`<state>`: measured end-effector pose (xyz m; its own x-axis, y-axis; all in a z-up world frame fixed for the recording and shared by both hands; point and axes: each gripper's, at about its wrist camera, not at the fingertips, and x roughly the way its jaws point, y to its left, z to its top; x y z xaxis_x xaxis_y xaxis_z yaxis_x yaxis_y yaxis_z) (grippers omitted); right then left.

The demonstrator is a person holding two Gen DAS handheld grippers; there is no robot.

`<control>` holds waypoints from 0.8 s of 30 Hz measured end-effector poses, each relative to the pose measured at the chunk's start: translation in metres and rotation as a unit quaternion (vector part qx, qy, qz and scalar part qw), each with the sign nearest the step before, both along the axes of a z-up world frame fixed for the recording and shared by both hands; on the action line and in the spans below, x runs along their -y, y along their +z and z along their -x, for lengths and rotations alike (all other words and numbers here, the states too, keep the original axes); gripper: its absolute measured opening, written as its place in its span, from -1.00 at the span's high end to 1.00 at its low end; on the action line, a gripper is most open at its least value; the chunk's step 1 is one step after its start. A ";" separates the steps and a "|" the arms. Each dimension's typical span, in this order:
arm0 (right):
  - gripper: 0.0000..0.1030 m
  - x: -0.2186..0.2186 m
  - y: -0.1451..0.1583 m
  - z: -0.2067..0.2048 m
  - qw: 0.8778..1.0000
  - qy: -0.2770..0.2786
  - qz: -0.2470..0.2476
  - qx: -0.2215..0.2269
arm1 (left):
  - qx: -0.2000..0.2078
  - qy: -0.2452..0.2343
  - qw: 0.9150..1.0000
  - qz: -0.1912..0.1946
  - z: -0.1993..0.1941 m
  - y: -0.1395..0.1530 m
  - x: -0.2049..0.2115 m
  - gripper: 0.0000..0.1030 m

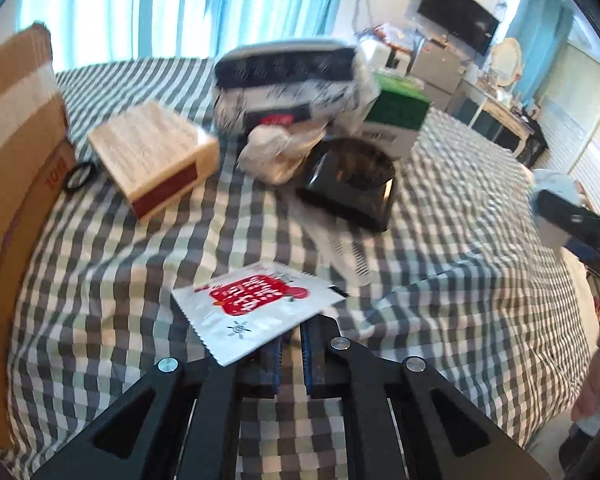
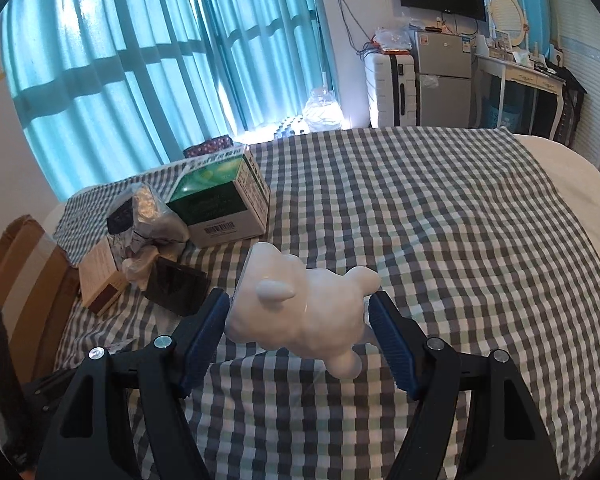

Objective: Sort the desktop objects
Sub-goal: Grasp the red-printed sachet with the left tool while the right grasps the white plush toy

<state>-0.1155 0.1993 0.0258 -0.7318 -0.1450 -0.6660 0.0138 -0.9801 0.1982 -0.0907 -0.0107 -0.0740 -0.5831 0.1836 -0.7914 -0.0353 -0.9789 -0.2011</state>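
My left gripper [image 1: 291,344] is shut on a silver sachet with a red label [image 1: 252,310] and holds it above the checked cloth [image 1: 100,280]. My right gripper [image 2: 298,320] is shut on a white ceramic animal figurine [image 2: 300,308], held above the cloth; this gripper also shows at the right edge of the left wrist view [image 1: 572,216]. Beyond lie a beige box [image 1: 152,156], a black wallet-like case [image 1: 348,184], a crumpled white wrapper [image 1: 276,152], a green and white carton [image 1: 396,120] and a black and white bag [image 1: 288,84].
An open cardboard box [image 1: 16,152] stands at the left edge of the surface, with a small black ring [image 1: 80,176] beside it. Curtains, a suitcase, a fridge, a TV and a dresser are in the room behind.
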 end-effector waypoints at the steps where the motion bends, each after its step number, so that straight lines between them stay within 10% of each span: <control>1: -0.40 -0.003 0.001 0.000 1.000 -0.001 0.002 -0.001 | 0.006 0.001 1.000 -0.005 0.001 -0.002 0.002 0.70; 3: -0.40 -0.006 0.001 -0.002 1.000 -0.004 0.007 -0.001 | 0.016 0.003 1.000 -0.020 0.000 -0.005 0.004 0.44; 7: -0.40 -0.015 -0.003 0.001 1.000 -0.009 0.017 0.002 | 0.016 -0.003 0.999 -0.044 -0.006 0.000 0.002 -0.76; 14: -0.41 -0.027 -0.005 0.009 1.000 -0.018 0.018 0.001 | 0.026 0.011 0.999 -0.045 -0.005 -0.002 0.004 -0.76; 18: -0.41 -0.030 -0.005 0.008 0.999 -0.023 0.024 0.001 | 0.046 0.069 0.989 -0.125 -0.003 -0.009 0.037 -0.75; 24: -0.41 -0.025 -0.005 0.007 1.000 -0.019 0.017 0.002 | 0.056 0.115 0.983 -0.135 -0.004 -0.015 0.064 0.50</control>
<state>-0.1223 0.2247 0.0212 -0.7346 -0.1386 -0.6642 -0.0248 -0.9728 0.2305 -0.0862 -0.0750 -0.0892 -0.5462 0.2693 -0.7932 0.2172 -0.8690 -0.4446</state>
